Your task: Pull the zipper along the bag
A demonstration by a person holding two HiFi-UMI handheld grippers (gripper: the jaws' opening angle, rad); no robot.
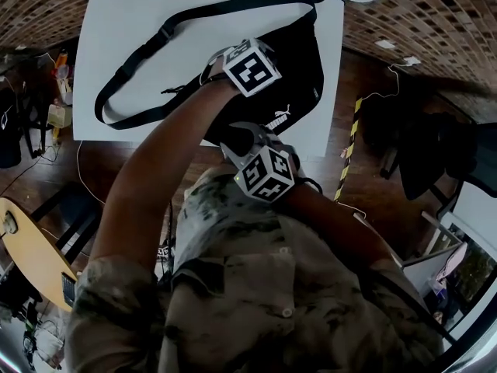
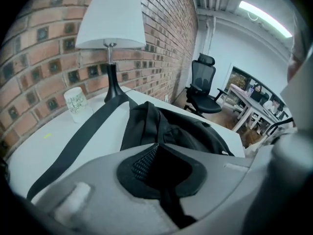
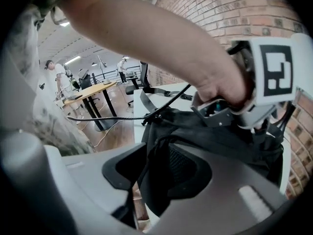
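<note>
Okay, where it sits: black bag (image 1: 299, 76) lying flat on the white surface (image 1: 124, 22), its near end at the edge closest to the person, and the strap (image 2: 83, 136) looped out to one side.
Left tongs (image 2: 164, 168): closed up on a bunch of the bag's black fabric, looks like the anchor hold.
Right tongs (image 3: 161, 175): also pinched together on black stuff at the bag's near end. A thin cord runs down between the jaws, might be the zip pull, can't swear to it.
Zipper itself: black on black, honestly can't trace the track in any view.
How it'll handle: soft, light and floppy I'd say. The fabric is already rucked up under the left hold, so it'll bunch and drag along instead of letting the slider run.
Where to grab: one side on the fabric right by the zip end to keep it taut, the other on the pull tab only, not the cloth.
Nearby: lamp (image 2: 111, 33) and a cup (image 2: 76, 103) at the far end, well apart from the bag body.
</note>
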